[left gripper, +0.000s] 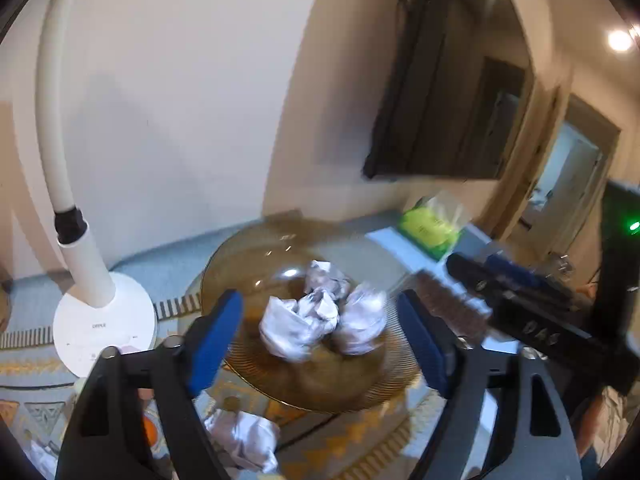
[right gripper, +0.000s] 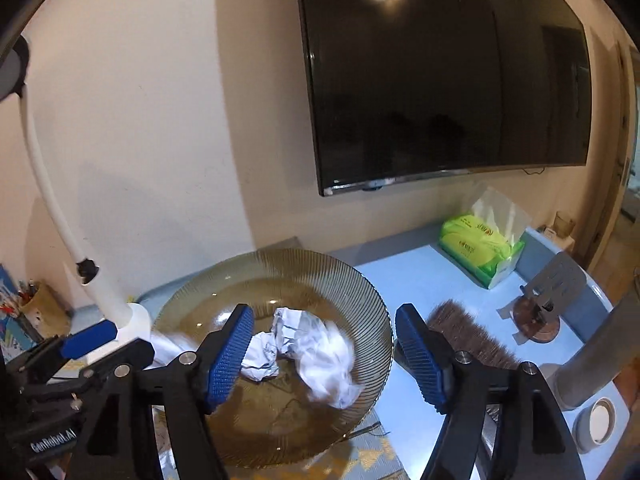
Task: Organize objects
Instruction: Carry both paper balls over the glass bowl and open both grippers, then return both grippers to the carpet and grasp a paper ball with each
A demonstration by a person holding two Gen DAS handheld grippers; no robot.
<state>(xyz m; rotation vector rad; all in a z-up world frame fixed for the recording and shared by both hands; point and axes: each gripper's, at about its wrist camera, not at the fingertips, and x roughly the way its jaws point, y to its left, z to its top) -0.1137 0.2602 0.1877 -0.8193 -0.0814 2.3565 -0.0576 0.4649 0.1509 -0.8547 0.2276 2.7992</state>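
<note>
An amber ribbed glass bowl [left gripper: 248, 252] [right gripper: 360, 284] stands on the table and holds several crumpled white paper balls [left gripper: 308, 316] [right gripper: 312, 348]. One more paper ball [left gripper: 244, 440] lies on the patterned mat just in front of the bowl. My left gripper [left gripper: 320, 344] is open and empty, its blue pads [left gripper: 212, 344] spread on either side of the bowl above its near rim. My right gripper [right gripper: 324, 356] is open and empty above the bowl. One paper ball in the bowl looks blurred under it. The right gripper also shows in the left wrist view [left gripper: 516, 308] at the right.
A white desk lamp [left gripper: 100, 320] [right gripper: 116, 300] stands left of the bowl. A green tissue pack [left gripper: 432, 228] [right gripper: 480, 244], a brown brush [right gripper: 468, 332], a phone stand [right gripper: 548, 296] and a small white cup [right gripper: 596, 424] sit to the right. A TV [right gripper: 440, 72] hangs on the wall.
</note>
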